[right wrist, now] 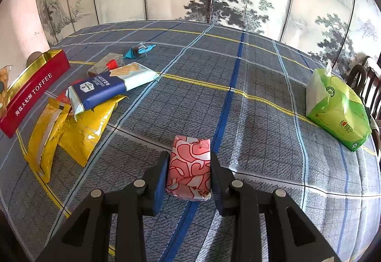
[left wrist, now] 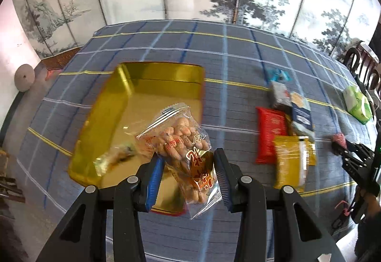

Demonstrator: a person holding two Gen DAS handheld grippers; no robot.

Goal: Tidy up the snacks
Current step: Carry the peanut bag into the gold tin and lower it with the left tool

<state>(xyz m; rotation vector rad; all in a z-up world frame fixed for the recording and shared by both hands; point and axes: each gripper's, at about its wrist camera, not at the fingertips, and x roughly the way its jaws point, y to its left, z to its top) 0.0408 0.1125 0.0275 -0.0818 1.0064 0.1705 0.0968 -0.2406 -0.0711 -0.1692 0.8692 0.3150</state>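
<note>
My left gripper (left wrist: 189,158) is shut on a clear bag of orange snacks (left wrist: 183,143), held above the near right corner of the open gold tin (left wrist: 104,114). One pale packet (left wrist: 119,157) lies inside the tin, blurred. My right gripper (right wrist: 188,166) is shut on a small pink and white patterned packet (right wrist: 189,166), close above the checked tablecloth. In the left wrist view the right gripper (left wrist: 339,145) appears at the far right with that pink packet (left wrist: 339,139). The tin's red side reads TOFFEE (right wrist: 33,93) in the right wrist view.
Loose snacks lie between the tin and my right gripper: two yellow packets (right wrist: 78,126), a blue and white wafer pack (right wrist: 112,88), a red packet (left wrist: 270,133), a dark bar (right wrist: 104,66), a blue candy (right wrist: 139,50). A green tissue pack (right wrist: 338,107) sits at the right, dark chairs (right wrist: 366,81) beyond.
</note>
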